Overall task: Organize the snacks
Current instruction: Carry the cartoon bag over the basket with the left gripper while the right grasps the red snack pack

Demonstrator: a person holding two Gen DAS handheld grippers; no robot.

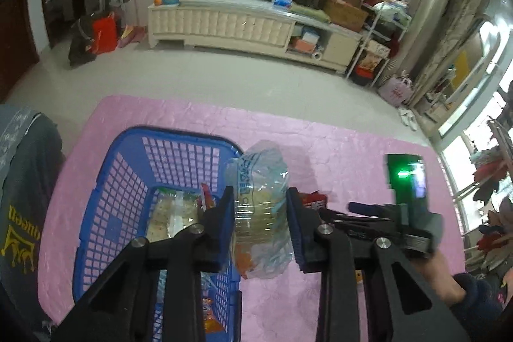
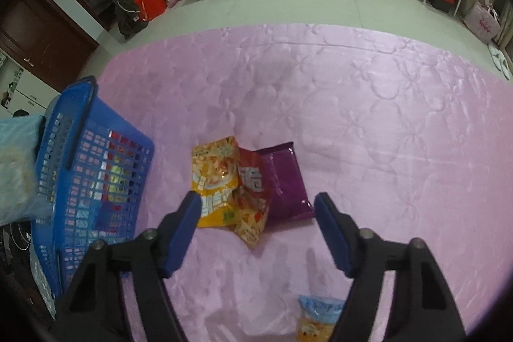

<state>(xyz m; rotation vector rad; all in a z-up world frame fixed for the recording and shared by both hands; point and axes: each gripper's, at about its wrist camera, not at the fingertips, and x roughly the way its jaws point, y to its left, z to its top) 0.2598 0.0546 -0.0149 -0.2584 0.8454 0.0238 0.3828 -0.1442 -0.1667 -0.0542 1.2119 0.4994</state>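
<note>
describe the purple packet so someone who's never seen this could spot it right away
Start at the pink quilted cloth, with the blue basket at its left side. To the basket's right lie three overlapping snack packets, just ahead of the right gripper. The purple packet is the rightmost: plain glossy purple, while the yellow packet and the red packet carry printed food pictures.

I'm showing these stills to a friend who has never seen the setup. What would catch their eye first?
Probably the blue basket on the pink cover, already holding some packets. Next, the clear snack bag clamped in the left tool beside the basket's rim. Then the yellow, red and purple packets lying before the open right tool.
</note>
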